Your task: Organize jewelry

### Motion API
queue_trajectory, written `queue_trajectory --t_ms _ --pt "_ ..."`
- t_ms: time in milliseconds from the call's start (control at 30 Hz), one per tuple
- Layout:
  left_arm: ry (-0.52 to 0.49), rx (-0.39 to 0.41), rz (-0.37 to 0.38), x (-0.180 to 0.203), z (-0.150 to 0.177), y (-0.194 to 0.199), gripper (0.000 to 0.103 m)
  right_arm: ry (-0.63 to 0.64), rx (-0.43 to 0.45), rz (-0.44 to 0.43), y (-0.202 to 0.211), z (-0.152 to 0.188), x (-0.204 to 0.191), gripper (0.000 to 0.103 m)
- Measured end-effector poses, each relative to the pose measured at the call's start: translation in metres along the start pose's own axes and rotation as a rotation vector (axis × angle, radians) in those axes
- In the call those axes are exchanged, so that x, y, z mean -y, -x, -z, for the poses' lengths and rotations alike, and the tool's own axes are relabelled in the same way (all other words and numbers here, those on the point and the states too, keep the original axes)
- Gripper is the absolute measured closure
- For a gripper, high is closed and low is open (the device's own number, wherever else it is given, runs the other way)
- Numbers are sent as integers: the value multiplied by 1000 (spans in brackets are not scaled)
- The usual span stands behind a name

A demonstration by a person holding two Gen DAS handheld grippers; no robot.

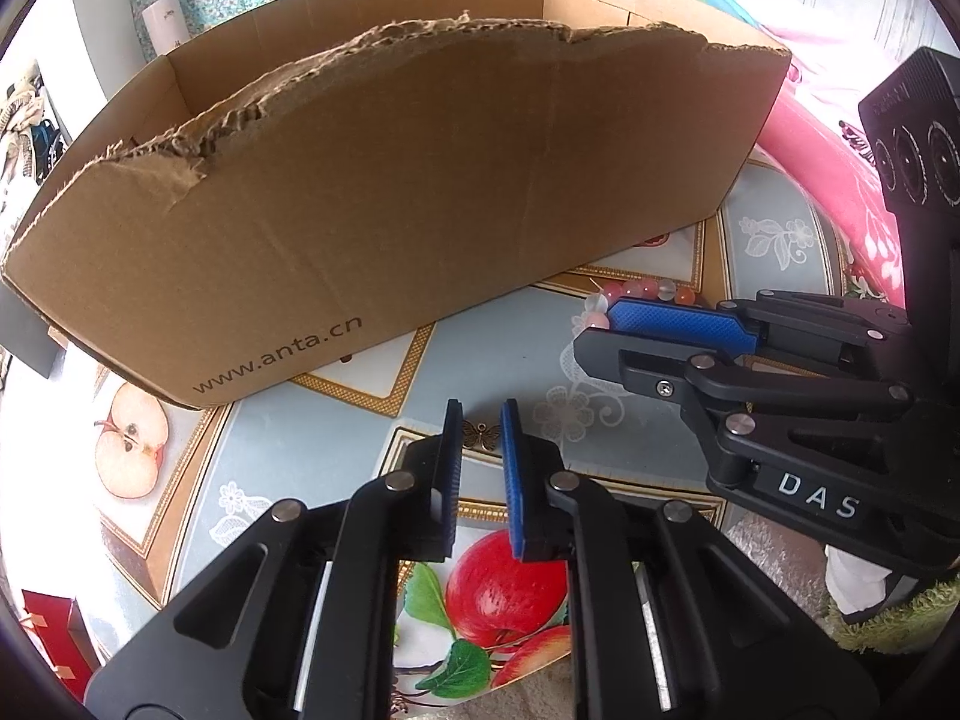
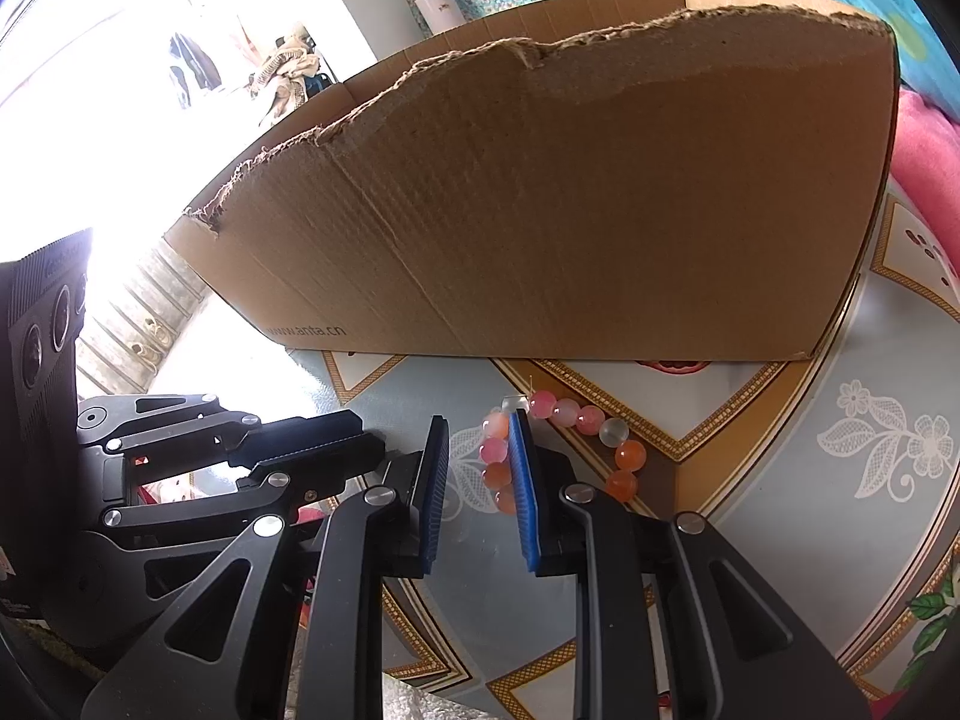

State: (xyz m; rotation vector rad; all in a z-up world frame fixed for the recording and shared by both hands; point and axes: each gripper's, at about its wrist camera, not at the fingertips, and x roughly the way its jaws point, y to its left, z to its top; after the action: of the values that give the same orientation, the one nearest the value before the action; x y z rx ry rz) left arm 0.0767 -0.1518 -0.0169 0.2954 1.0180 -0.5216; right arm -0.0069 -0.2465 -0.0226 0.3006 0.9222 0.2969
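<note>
A pink and orange bead bracelet lies on the patterned tablecloth in front of a torn cardboard box. My right gripper is open, its right finger inside the bracelet's ring and several beads between the jaws. In the left wrist view the bracelet shows behind the right gripper. A small bronze butterfly charm lies on the cloth between the open jaws of my left gripper. The box stands just beyond both.
The tablecloth has apple and flower prints. A pink cloth lies to the right of the box. A red box sits at the lower left. A white cup stands behind the box.
</note>
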Motion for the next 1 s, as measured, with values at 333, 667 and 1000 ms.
queue_trajectory --t_ms 333,667,1000 --pt "25 13 30 -9 4 1 92 4 -2 8 -2 -1 -4 83" --pt "51 77 45 -20 9 20 92 98 -2 89 -7 -2 -23 83" --pt "83 159 81 -39 17 50 92 117 -6 157 -5 -6 -24 94"
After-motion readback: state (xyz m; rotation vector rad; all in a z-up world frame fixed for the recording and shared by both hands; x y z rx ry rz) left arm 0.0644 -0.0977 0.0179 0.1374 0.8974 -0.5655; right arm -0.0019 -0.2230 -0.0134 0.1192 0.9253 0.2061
